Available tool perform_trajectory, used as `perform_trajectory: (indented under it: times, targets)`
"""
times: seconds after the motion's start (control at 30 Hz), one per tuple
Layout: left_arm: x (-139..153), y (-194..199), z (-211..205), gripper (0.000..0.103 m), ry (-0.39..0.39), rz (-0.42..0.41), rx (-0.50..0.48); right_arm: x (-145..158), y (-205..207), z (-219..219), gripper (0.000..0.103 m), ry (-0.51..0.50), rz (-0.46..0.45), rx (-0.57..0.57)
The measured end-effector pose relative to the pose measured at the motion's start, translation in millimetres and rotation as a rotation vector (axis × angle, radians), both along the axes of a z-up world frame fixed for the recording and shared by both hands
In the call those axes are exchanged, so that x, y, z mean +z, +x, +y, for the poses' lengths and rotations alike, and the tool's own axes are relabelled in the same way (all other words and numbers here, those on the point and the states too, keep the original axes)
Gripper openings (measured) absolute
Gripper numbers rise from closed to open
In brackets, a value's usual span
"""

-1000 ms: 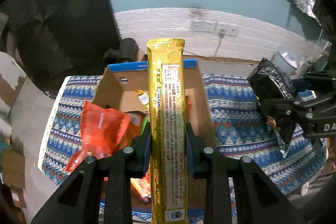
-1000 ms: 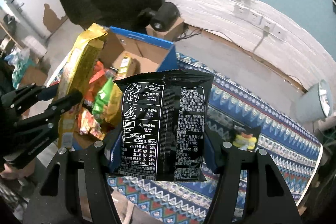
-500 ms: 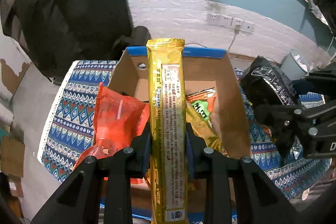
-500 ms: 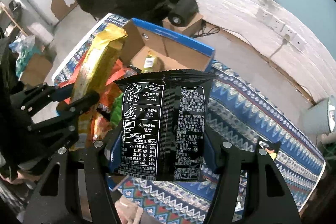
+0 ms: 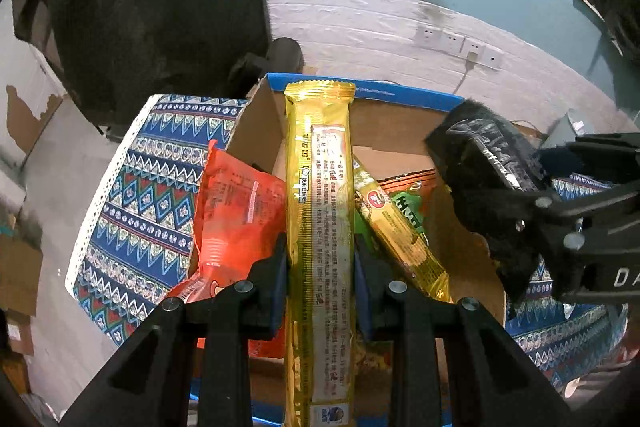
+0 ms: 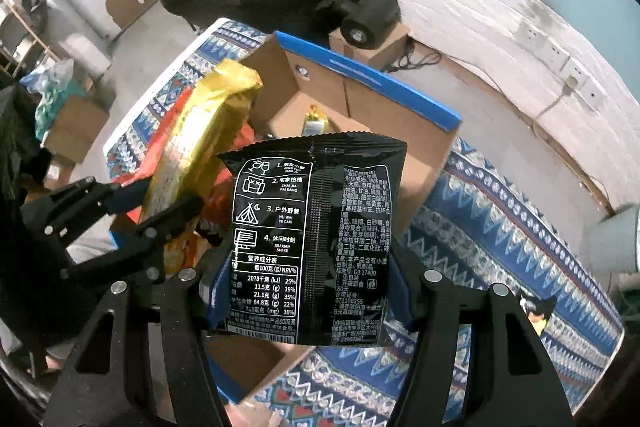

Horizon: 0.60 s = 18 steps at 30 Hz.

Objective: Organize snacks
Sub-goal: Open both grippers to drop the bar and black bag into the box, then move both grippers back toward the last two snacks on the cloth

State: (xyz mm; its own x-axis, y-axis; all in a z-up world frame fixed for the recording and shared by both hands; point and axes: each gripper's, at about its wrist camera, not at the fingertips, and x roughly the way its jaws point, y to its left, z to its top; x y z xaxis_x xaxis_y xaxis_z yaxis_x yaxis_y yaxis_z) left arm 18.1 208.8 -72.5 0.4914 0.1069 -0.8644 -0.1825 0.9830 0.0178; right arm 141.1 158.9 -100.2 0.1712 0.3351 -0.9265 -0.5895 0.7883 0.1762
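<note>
Jaws clamped: left gripper (image 5: 320, 259) gold pack (image 5: 320, 195), right gripper (image 6: 308, 291) black bag (image 6: 312, 239).

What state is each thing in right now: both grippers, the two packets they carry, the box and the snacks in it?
left gripper: shut on the long gold packet, held above the box.
right gripper: shut on the black packet, held at the box's edge.
cardboard box: open, on the patterned cloth.
orange packet: sticking out over the box's left wall.
small gold bar: lying slanted in the box.
</note>
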Motion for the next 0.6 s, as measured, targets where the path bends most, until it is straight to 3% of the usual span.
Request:
perform_trajectory:
  times: [0.17, 0.23, 0.4, 0.6]
  targets:
    - [0, -1, 1, 0.035, 0.012, -0.003, 0.026, 3, 4, 1, 0.077, 0.018, -0.031, 0.006]
    - [1, -1, 2, 0.046, 0.002, -0.004, 0.028, 5, 5, -1, 0.077, 0.019, -0.037, 0.005]
    - [5, -1, -5, 0.061, 0.014, -0.017, 0.02, 6, 5, -14, 0.078, 0.01, -0.041, -0.006]
    - [9, -2, -21, 0.068, 0.021, -0.023, -0.017, 4, 0, -39, 0.078, -0.009, -0.042, -0.027]
